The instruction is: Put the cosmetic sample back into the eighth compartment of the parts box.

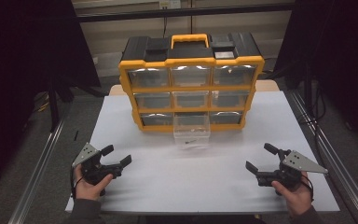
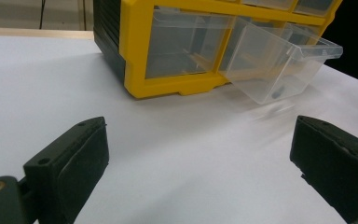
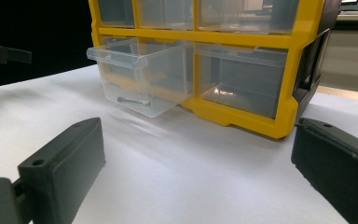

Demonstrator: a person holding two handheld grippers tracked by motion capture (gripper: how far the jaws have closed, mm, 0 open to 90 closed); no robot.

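A white table (image 1: 168, 186) carries a yellow-and-black organiser cabinet (image 1: 191, 63) at its far middle, with a yellow handle (image 1: 189, 39) on top and three rows of three clear drawers. Eight drawers sit pushed in; reflections and haze keep their contents from being made out. The bottom-middle drawer (image 1: 192, 130) is pulled out toward the near side, its front tipped down to the table. Inside it lies one small bolt or screw (image 3: 133, 100), seen as a dark speck from above.

Near left, the left gripper (image 1: 116, 156) rests in the person's left hand (image 1: 89, 186), jaws spread with nothing between them. Near right, the right gripper (image 1: 260, 157), in the right hand (image 1: 294, 196), is likewise spread wide and empty. Both are well apart from the cabinet.
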